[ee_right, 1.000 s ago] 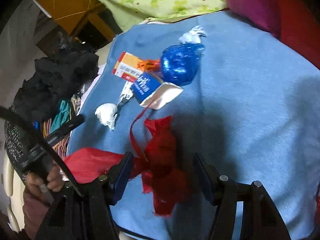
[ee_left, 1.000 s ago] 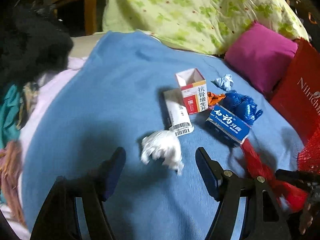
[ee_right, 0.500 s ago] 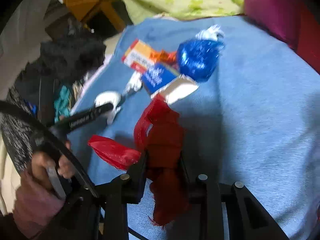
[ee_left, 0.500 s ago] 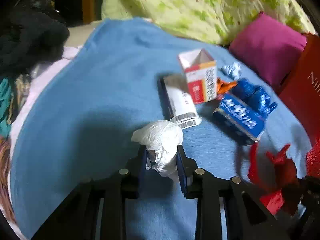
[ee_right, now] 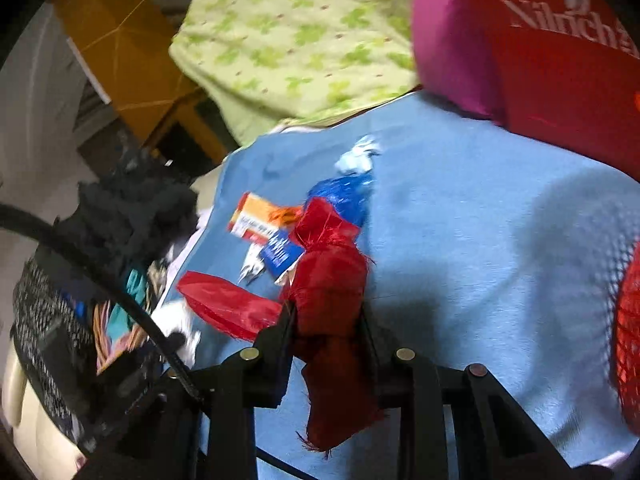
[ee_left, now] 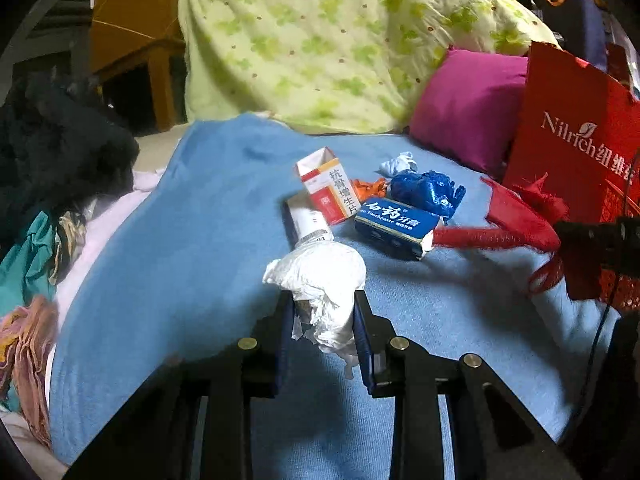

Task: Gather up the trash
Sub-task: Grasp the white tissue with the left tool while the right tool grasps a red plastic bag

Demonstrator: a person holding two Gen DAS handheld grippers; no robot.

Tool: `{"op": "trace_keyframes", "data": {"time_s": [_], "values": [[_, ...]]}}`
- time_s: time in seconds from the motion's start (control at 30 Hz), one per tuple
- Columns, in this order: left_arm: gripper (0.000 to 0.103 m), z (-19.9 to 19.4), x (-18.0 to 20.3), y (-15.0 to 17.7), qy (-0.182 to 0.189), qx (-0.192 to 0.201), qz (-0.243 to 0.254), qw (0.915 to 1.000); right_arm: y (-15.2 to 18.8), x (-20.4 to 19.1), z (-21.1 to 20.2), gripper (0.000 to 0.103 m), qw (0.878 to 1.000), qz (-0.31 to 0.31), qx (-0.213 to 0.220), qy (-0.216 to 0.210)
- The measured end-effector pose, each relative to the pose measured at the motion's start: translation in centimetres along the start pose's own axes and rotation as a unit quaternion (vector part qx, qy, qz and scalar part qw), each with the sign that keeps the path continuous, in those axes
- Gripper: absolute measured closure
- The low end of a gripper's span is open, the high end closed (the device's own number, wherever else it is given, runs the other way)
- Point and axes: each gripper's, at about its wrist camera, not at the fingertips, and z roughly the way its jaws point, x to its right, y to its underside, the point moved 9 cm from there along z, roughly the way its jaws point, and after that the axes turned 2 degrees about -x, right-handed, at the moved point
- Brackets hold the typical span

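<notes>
My left gripper [ee_left: 323, 312] is shut on a crumpled white paper wad [ee_left: 324, 276] and holds it above the blue blanket [ee_left: 192, 248]. My right gripper [ee_right: 326, 320] is shut on a strip of red cloth [ee_right: 328, 280]; it also shows in the left wrist view [ee_left: 516, 220] at the right. On the blanket lie a red-and-white medicine box [ee_left: 330, 190], a white tube box [ee_left: 306, 220], a blue toothpaste box [ee_left: 396, 226], a blue crumpled bag [ee_left: 426, 190], an orange scrap [ee_left: 370, 188] and a small pale paper ball [ee_left: 398, 164].
A red paper bag [ee_left: 576, 144] stands at the right beside a magenta cushion [ee_left: 468, 108]. A green flowered quilt [ee_left: 328, 40] lies behind. Dark and coloured clothes [ee_left: 48, 168] pile at the left. Red netting [ee_right: 628, 340] sits at the right edge.
My left gripper closed on the white paper wad and lifted it. My right gripper closed on the red cloth and raised it off the blanket toward the red bag.
</notes>
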Motion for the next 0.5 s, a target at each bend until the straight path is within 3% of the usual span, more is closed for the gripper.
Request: {"op": "trace_keyframes", "data": {"time_s": [0.2, 0.5], "values": [[0.073, -1.9, 0.0, -0.4, 0.022, 0.035, 0.006, 0.9991, -0.2, 1.9, 0.0, 0.071, 0.998, 0.034, 0.004, 0.058], [0.073, -1.7, 0.3, -0.1, 0.023, 0.033, 0.015, 0.9991, 0.6, 1.4, -0.2, 0.071, 0.998, 0.041, -0.007, 0.054]]}}
